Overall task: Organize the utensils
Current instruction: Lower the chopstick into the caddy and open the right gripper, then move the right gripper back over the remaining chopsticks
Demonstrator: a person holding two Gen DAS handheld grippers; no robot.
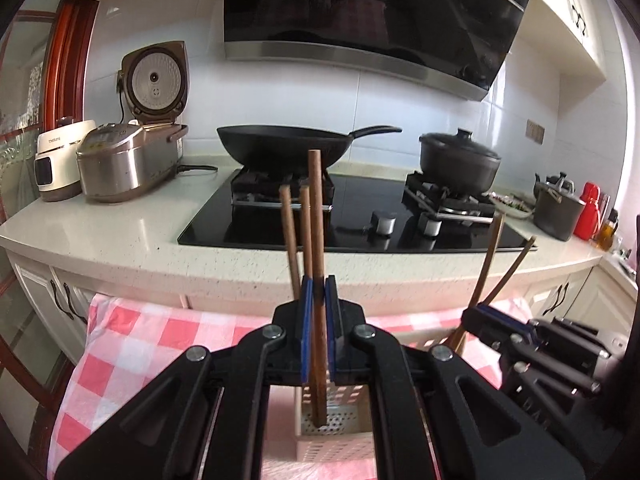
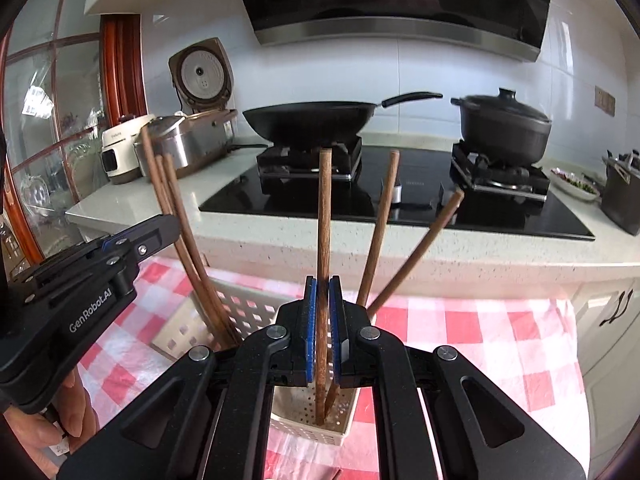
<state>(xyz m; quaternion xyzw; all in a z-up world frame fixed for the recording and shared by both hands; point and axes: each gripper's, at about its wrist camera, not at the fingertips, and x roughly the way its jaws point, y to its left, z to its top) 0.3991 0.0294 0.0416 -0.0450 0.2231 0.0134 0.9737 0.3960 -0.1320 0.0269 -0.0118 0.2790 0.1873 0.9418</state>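
Observation:
In the left wrist view my left gripper (image 1: pixel 318 282) is shut on a brown wooden chopstick (image 1: pixel 315 208) that stands upright, its lower end in a beige perforated utensil holder (image 1: pixel 344 436). Two more chopsticks (image 1: pixel 289 236) lean just behind it. My right gripper (image 2: pixel 323 282) is shut on another upright chopstick (image 2: pixel 324 208), whose tip rests in the holder (image 2: pixel 304 430). Two chopsticks (image 2: pixel 382 224) lean to the right beyond it. Each gripper shows in the other's view: the right gripper (image 1: pixel 472 314) and the left gripper (image 2: pixel 174 226), the latter with a person's hand below it.
The holder stands on a red-and-white checked cloth (image 2: pixel 480 332) in front of a stone counter (image 1: pixel 120 220). On the counter are a black hob (image 1: pixel 352 216) with a wok (image 1: pixel 288 144) and a lidded pot (image 1: pixel 460 160), and rice cookers (image 1: pixel 128 160) at the left.

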